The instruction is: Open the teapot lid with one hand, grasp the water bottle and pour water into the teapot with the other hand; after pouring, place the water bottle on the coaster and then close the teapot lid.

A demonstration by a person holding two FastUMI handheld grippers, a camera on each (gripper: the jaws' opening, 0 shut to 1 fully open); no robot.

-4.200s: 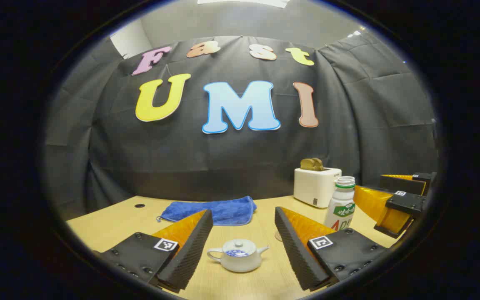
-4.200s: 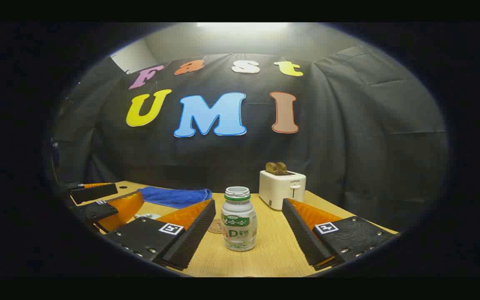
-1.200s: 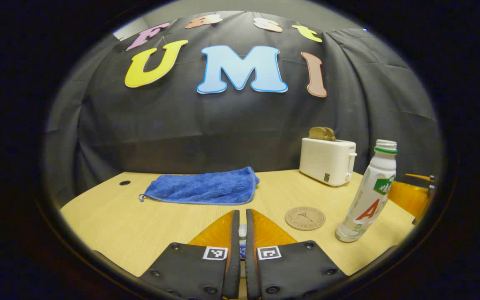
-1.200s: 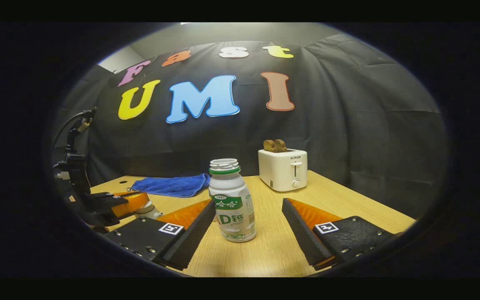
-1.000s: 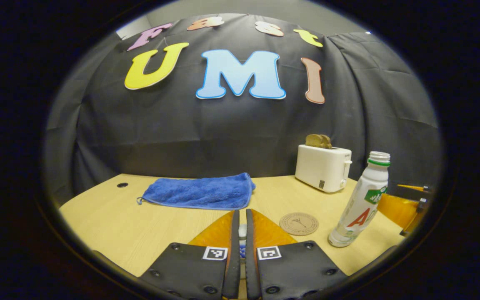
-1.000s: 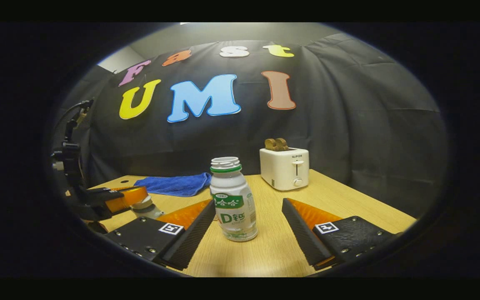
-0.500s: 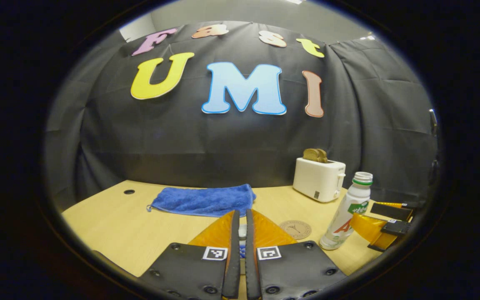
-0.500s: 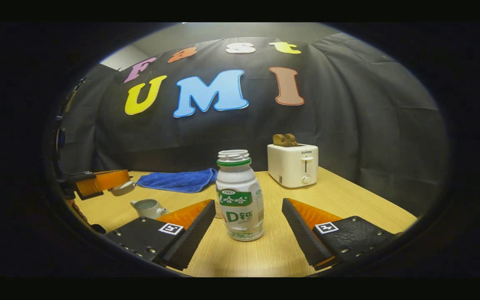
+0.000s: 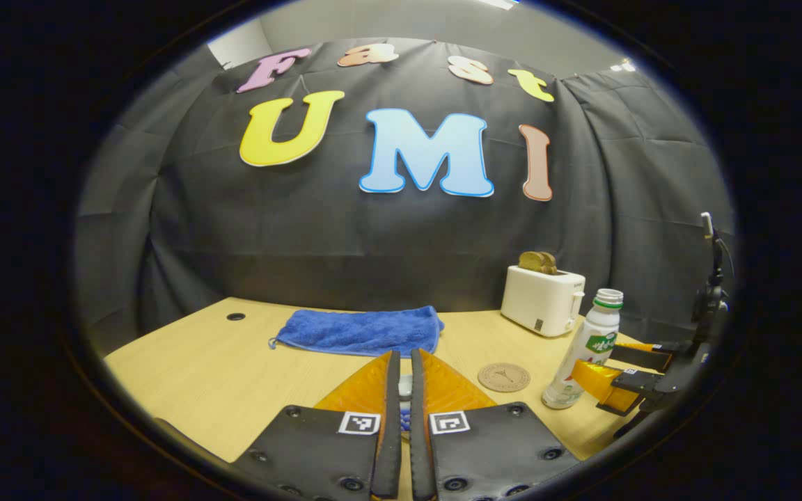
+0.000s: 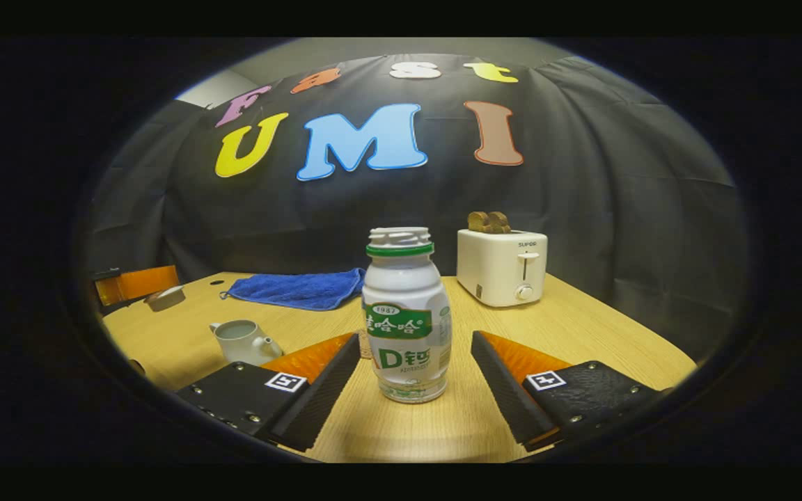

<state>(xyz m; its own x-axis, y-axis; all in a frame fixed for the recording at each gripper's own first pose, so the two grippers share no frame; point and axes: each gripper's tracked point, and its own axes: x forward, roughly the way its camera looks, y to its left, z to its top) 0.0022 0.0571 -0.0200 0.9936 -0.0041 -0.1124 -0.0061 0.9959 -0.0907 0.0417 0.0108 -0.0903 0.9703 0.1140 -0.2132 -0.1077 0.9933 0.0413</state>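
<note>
Left hand-held gripper (image 9: 401,379): closed on the teapot lid (image 10: 163,297), held off the counter (image 9: 192,376).
Right hand-held gripper (image 10: 415,358): spread wide, the water bottle (image 10: 406,314) upright between its fingers, untouched.
Teapot (image 10: 239,340): uncovered, left of it.

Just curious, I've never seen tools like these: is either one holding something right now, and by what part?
The left gripper is shut on the teapot lid, apparently pinching its knob and holding it off the open teapot. The right gripper is open around the water bottle, not yet gripping.
</note>
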